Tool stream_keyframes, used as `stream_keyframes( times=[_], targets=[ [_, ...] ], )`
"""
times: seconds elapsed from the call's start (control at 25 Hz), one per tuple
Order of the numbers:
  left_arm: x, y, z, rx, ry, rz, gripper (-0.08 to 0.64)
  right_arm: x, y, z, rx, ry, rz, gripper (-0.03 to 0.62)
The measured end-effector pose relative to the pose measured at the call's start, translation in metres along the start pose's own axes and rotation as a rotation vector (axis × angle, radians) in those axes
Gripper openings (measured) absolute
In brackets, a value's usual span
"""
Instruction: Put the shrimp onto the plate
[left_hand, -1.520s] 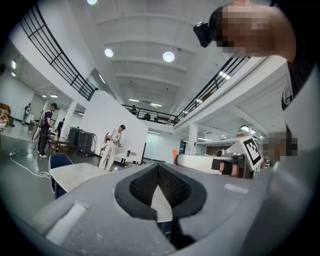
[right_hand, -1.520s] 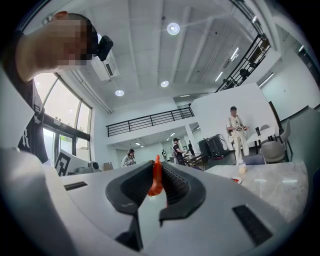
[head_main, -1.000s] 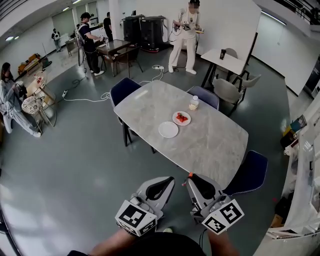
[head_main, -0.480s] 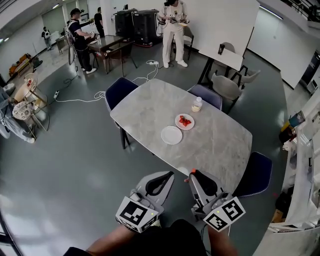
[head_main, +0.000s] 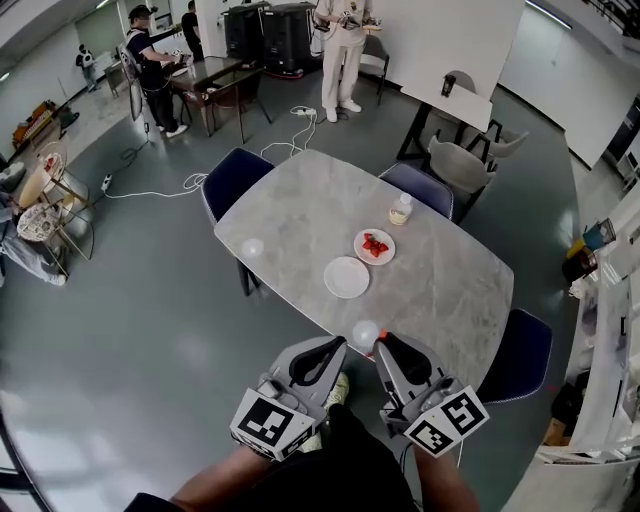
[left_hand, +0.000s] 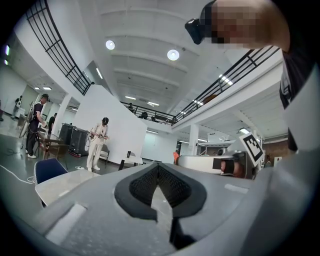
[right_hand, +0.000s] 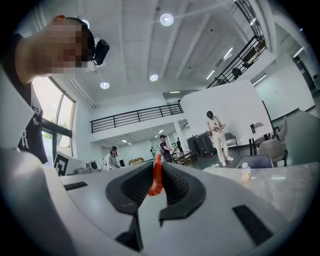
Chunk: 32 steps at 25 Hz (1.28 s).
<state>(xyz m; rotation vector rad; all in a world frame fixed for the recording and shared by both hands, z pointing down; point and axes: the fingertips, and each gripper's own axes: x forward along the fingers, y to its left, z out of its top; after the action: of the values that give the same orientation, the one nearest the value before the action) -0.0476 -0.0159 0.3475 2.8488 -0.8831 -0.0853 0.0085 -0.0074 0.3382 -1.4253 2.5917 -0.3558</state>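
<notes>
Pinching a probable shrimp (right_hand: 155, 181) between its closed tips: right gripper (right_hand: 156, 170); left gripper (left_hand: 159, 174) closed, empty.

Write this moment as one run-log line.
right hand-held gripper: shut on orange-red shrimp | left hand-held gripper: shut, empty | round white plate: empty, on grey marble table

The left tool (head_main: 334, 346) and right tool (head_main: 384, 344) are pale grey moulded shells, broad and smooth. Black textured padding (left_hand: 159, 186) lines their jaws. Each bears a white cube (head_main: 270, 428) printed with black square markers. The person wears a black top (head_main: 340, 482).
</notes>
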Motion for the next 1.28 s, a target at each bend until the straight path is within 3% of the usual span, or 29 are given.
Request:
stream_keyframes(
  times=[0.4, 0.76, 1.08, 1.28],
  targets=[
    [0.084, 0.080, 0.000, -0.005, 0.025, 0.069, 0.008, 0.090, -0.081, 0.006, -0.018, 0.083, 0.069, 0.055],
    [0.150, 0.137, -0.021, -0.002, 0.043, 0.142, 0.008, 0.140, -0.158, -0.019, 0.006, 0.178, 0.100, 0.055],
    [0.190, 0.183, -0.068, -0.014, 0.108, 0.148, 0.008, 0.175, -0.209, -0.077, -0.002, 0.299, 0.035, 0.055],
    [0.200, 0.205, -0.098, -0.047, 0.141, 0.120, 0.008, 0.193, -0.243, -0.131, -0.063, 0.401, -0.059, 0.055]
  ],
)
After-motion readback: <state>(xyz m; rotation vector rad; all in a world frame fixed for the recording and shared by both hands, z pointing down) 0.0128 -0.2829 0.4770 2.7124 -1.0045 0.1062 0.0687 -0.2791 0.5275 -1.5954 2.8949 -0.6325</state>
